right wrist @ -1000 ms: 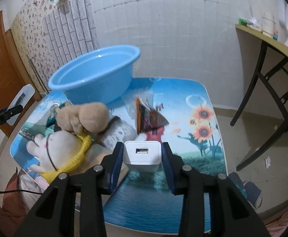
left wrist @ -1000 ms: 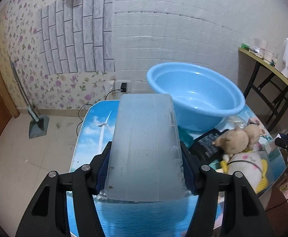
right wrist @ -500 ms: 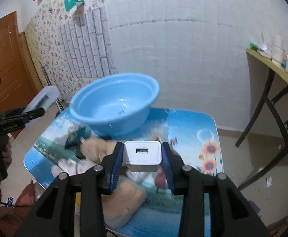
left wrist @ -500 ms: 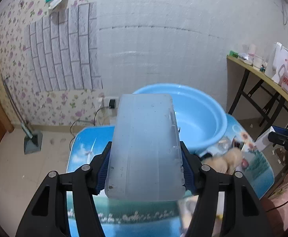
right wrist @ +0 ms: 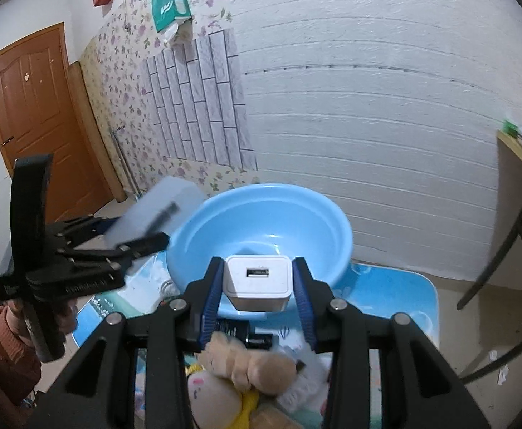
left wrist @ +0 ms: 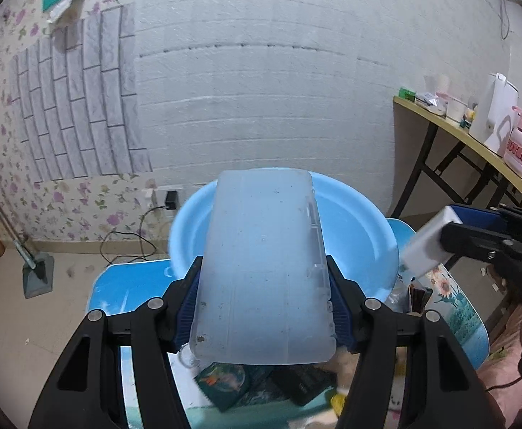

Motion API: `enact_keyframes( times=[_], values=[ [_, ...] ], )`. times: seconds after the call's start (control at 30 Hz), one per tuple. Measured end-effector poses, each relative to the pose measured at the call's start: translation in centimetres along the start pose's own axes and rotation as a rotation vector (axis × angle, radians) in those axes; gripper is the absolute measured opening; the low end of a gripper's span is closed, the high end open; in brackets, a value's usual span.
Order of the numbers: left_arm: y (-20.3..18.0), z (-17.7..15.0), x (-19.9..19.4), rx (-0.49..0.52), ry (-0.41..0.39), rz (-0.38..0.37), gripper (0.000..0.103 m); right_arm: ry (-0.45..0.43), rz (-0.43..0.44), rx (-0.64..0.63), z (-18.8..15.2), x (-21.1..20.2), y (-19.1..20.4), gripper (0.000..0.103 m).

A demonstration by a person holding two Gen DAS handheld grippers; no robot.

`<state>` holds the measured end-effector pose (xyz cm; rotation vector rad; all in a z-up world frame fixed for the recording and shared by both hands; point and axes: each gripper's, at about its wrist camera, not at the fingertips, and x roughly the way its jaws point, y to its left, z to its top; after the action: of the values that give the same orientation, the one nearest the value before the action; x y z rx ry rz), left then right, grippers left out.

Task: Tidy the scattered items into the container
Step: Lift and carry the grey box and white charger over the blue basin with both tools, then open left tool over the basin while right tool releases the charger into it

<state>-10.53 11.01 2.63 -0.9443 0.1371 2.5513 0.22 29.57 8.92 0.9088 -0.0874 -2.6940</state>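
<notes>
A white brick wall stands behind my worktop (right wrist: 396, 296), and the blue bowl (right wrist: 261, 221) sits on it. Both things could bump over the bowl, or miss it if I let go too soon. My left gripper (left wrist: 264, 307) has its jaws partly spread, pinching the clear plastic box (left wrist: 261, 271). My right gripper (right wrist: 257, 286) pinches the white charger (right wrist: 257, 279) just above the bowl's near rim.

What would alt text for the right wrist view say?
The right gripper clamps a white USB charger in front of an empty blue basin on a small picture-printed table. Left gripper holds a translucent plastic box; plush toys lie below.
</notes>
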Motion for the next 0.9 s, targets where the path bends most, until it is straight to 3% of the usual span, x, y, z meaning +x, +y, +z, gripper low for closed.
enact_keyframes(
  times=[0.4,0.9],
  values=[
    [-0.2,-0.2,4.7,0.038,0.083,-0.016,0.062,0.112,0.023,0.004,-0.6,6.5,-1.1,0.038],
    [-0.9,-0.9,5.5,0.063,0.112,-0.031,0.062,0.197,0.023,0.010,-2.1,8.9,-1.5,0.038]
  ],
)
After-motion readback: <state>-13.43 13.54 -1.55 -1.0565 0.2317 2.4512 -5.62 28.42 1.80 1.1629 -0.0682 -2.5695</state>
